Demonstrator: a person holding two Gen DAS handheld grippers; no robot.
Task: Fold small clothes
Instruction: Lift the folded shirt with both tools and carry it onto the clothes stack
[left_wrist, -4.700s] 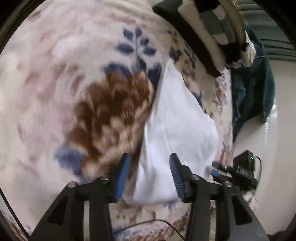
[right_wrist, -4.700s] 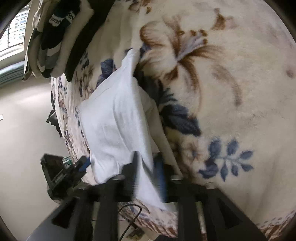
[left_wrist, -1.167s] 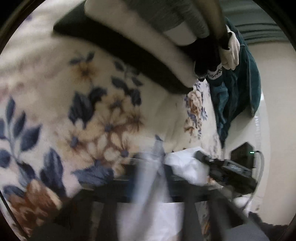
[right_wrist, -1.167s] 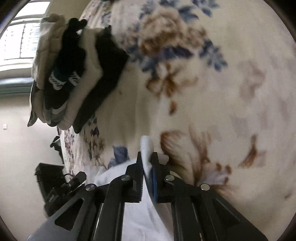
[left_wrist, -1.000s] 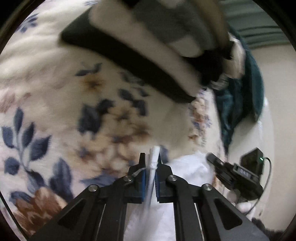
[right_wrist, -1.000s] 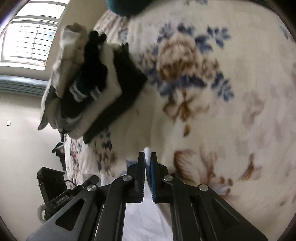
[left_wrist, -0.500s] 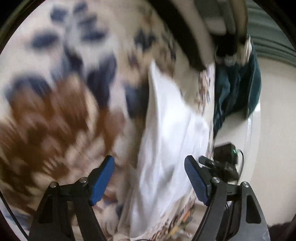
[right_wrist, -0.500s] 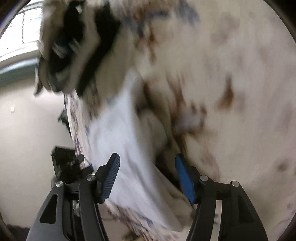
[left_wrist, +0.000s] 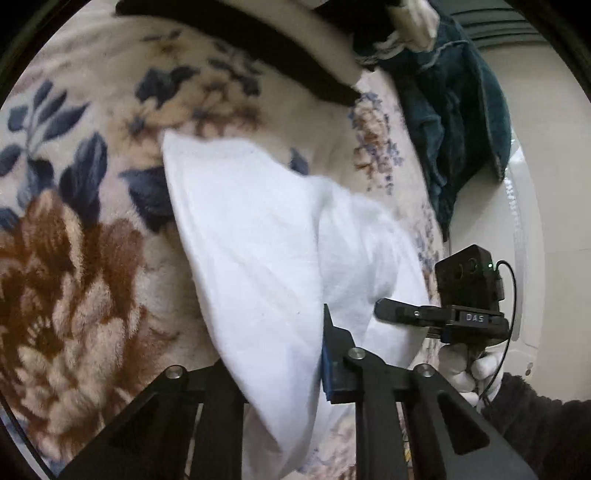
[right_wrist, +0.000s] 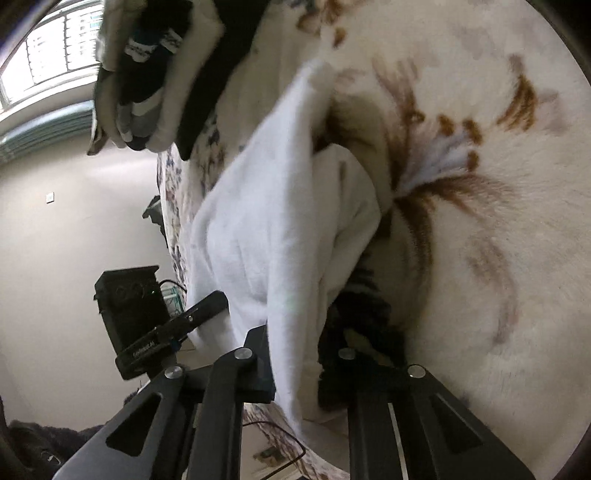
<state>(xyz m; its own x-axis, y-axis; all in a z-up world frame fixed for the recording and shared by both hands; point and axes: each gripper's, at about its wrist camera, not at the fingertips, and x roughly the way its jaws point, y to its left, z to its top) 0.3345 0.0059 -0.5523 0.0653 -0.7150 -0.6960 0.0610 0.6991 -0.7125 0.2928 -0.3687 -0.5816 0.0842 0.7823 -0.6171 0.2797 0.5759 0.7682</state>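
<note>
A white garment (left_wrist: 258, 240) lies folded on a floral blanket (left_wrist: 74, 277), its near edge hanging toward me. My left gripper (left_wrist: 280, 362) has its jaws closing on that near edge; the cloth fills the gap and hides the left finger, while the right blue pad (left_wrist: 330, 363) presses its side. In the right wrist view the same garment (right_wrist: 266, 221) runs down between the fingers of my right gripper (right_wrist: 295, 369), whose jaws are closing and pinch the fold. Each gripper shows in the other's view: the right one (left_wrist: 402, 314), the left one (right_wrist: 207, 306).
A pile of folded dark and cream clothes (left_wrist: 258, 40) (right_wrist: 147, 74) sits at the blanket's far end. A teal garment (left_wrist: 454, 110) hangs off the far edge. A white-gloved hand (left_wrist: 461, 365) holds the right gripper. Bare floor and a window (right_wrist: 48, 55) lie beyond the blanket (right_wrist: 480, 258).
A second ago both grippers held a corner of the garment near the clothes pile. They let go, pulled back with jaws wide, and have now closed on the garment's near edge.
</note>
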